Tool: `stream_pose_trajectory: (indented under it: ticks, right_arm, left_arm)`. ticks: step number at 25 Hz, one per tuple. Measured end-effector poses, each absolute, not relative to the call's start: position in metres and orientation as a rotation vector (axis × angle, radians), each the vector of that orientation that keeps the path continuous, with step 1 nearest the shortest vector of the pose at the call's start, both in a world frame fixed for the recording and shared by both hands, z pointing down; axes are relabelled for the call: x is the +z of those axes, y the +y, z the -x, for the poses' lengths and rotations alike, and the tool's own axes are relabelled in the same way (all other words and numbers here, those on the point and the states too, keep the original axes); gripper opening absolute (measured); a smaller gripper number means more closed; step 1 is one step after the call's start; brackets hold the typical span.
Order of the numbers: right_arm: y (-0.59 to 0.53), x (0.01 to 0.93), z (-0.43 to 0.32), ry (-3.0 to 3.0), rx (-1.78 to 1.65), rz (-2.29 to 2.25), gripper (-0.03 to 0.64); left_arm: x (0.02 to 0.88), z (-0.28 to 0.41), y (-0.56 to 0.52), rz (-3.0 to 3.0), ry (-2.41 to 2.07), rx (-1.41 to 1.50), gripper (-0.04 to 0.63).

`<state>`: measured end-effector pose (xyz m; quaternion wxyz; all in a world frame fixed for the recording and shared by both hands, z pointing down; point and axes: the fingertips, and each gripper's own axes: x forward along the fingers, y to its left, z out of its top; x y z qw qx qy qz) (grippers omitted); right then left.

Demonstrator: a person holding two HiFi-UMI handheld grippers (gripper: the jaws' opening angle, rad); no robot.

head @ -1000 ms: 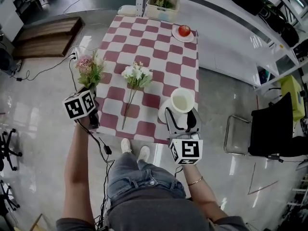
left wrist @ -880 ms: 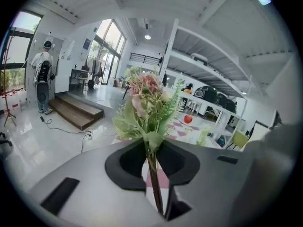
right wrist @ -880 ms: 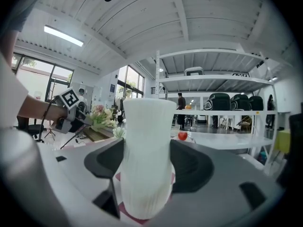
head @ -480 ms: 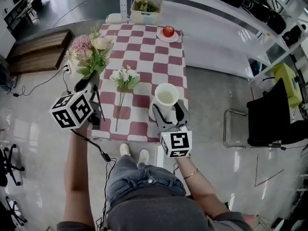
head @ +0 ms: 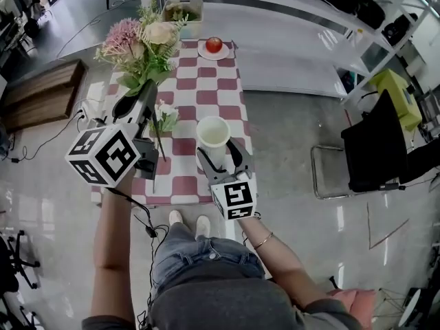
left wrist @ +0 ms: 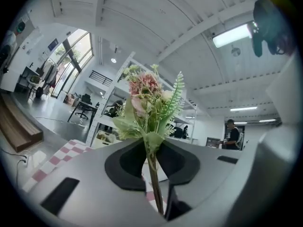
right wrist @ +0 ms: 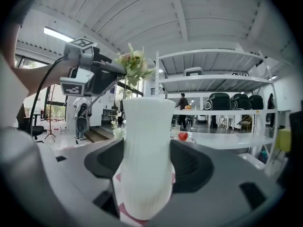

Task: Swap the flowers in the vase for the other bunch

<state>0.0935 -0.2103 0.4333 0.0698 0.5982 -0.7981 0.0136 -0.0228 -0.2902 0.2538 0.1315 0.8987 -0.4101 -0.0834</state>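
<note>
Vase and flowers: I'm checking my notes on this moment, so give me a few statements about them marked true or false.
1. The vase is empty. True.
2. The left gripper grips the pink bunch by its stem. True.
3. The white bunch stands in the vase. False: it lies on the table, left of the vase in the head view.
4. The right gripper hangs open with nothing in it. False: its jaws are closed on the vase.
5. The pink bunch lies on the table. False: it is held up in the air.
</note>
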Motion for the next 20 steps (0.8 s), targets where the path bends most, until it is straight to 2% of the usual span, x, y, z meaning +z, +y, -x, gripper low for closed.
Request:
stream_pose_trajectory:
  ticks: [11,20]
  right_arm:
    - [-0.211,0.434,-0.096,-2.405,0.065,-1.815,0.311]
    - [-0.208,0.437,-0.097,-2.411,0.083,-1.825,0.311]
  left_arm:
    - [0.218,-0.07,-0.283,-2.752,-0.937,-0.308,0.071]
    - [0.205,-0.108,-0.28,-2.824,-0.851,-0.317,0.071]
